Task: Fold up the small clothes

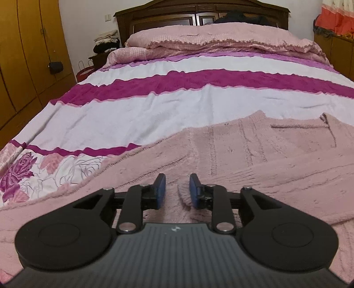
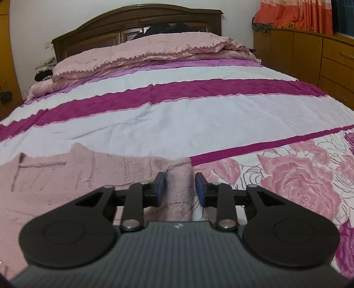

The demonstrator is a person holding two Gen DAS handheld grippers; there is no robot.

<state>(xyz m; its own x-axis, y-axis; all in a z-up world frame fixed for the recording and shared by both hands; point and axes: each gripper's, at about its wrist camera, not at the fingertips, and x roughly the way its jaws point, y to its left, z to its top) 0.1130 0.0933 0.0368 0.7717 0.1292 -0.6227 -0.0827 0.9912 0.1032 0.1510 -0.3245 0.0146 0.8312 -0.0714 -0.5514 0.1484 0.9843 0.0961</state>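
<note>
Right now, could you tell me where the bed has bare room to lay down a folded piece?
The white band between the pink sweater and the magenta stripe is free. The rose-print corner beside the right gripper is bare too. The quilt crowds the headboard end.

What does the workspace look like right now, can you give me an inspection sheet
Surface: striped and floral bedspread, lightly wrinkled.
Job's things: pink knit garment spread flat on the bed's near end.
Clutter: folded pink quilt by the headboard; dark clothes behind it.
Grippers: left gripper open over the garment; right gripper open, a raised fold of the garment's edge between its fingers, not pinched.
Cables: nothing seen.
Surroundings: wooden wardrobe, wooden drawers, orange curtain.
</note>
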